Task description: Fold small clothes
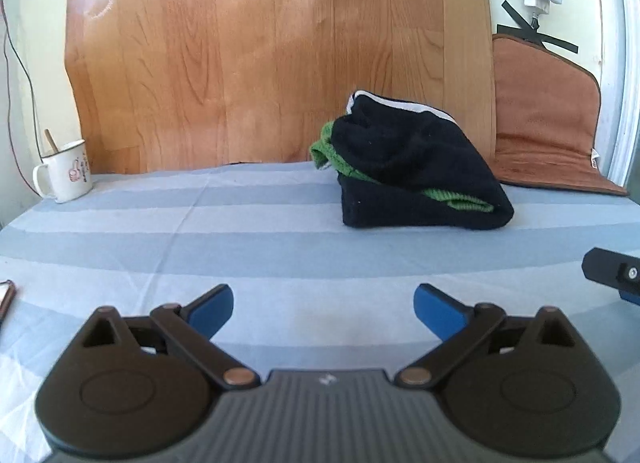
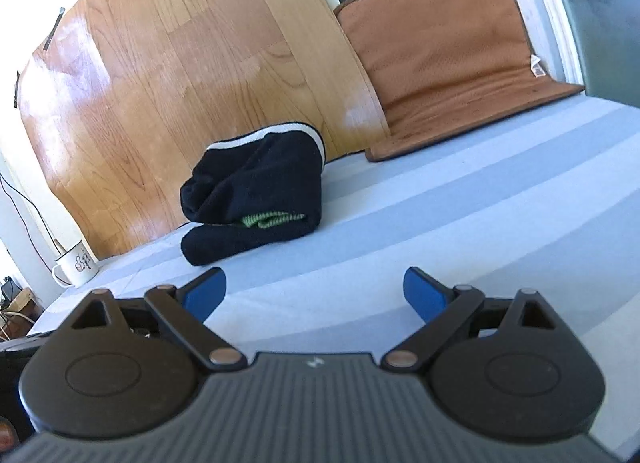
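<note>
A small dark navy garment [image 1: 416,167] with green knit trim and a white edge lies folded in a bundle on the blue striped cloth [image 1: 240,243], against the wooden board at the back. It also shows in the right wrist view [image 2: 256,191]. My left gripper [image 1: 323,303] is open and empty, low over the cloth, well in front of the bundle. My right gripper [image 2: 315,287] is open and empty, also in front of the bundle. Part of the right gripper [image 1: 616,271] shows at the right edge of the left wrist view.
A white enamel mug [image 1: 66,173] with a stick in it stands at the back left. A brown padded mat [image 1: 552,135] leans against the wall at the back right. A wooden board [image 1: 280,55] stands behind the cloth. A phone edge [image 1: 6,297] lies at the far left.
</note>
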The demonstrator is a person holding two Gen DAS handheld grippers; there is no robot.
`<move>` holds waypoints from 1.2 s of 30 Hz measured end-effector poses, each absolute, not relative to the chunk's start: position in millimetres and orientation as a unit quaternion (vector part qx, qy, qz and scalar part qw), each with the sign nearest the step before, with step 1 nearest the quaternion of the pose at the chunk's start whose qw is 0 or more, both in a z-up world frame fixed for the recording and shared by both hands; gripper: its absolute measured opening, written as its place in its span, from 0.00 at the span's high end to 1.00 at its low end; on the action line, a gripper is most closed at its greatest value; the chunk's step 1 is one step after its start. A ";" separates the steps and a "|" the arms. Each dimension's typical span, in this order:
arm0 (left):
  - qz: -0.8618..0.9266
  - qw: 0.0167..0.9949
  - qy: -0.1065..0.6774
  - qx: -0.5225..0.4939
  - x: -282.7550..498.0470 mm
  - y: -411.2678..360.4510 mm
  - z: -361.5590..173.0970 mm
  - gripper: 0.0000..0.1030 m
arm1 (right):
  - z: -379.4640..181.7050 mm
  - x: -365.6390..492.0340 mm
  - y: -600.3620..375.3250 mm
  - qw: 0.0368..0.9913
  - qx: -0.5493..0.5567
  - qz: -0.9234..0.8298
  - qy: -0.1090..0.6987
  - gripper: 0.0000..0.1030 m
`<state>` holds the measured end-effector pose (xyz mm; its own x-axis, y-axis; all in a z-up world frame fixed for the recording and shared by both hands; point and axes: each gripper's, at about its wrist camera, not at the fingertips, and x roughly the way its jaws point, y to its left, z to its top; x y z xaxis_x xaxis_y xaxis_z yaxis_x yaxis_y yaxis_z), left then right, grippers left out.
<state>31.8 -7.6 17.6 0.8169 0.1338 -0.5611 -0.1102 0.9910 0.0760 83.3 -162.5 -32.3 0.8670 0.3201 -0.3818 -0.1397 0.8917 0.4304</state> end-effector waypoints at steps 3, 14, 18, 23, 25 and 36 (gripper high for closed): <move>0.068 0.957 0.282 0.025 26.9 -9.0 18.3 0.02 | -33.4 80.7 -164.0 0.946 0.203 0.119 0.224 0.05; 0.075 0.958 0.276 0.026 25.8 -7.1 18.0 0.00 | -31.2 74.1 -160.1 0.955 0.185 0.110 0.204 0.00; 0.083 0.957 0.276 0.023 25.7 -6.6 17.5 0.00 | -28.6 71.1 -151.4 0.962 0.156 0.102 0.200 0.00; 0.088 0.961 0.261 0.014 21.4 -4.2 18.2 0.00 | -25.4 67.0 -133.3 0.970 0.096 0.103 0.198 0.00; 0.084 0.964 0.253 0.004 19.0 -0.6 19.0 0.00 | -24.4 64.4 -127.3 0.973 0.074 0.102 0.194 0.00; 0.077 0.968 0.240 0.011 14.9 -3.2 19.1 0.00 | -23.9 63.1 -124.3 0.975 0.062 0.094 0.194 0.00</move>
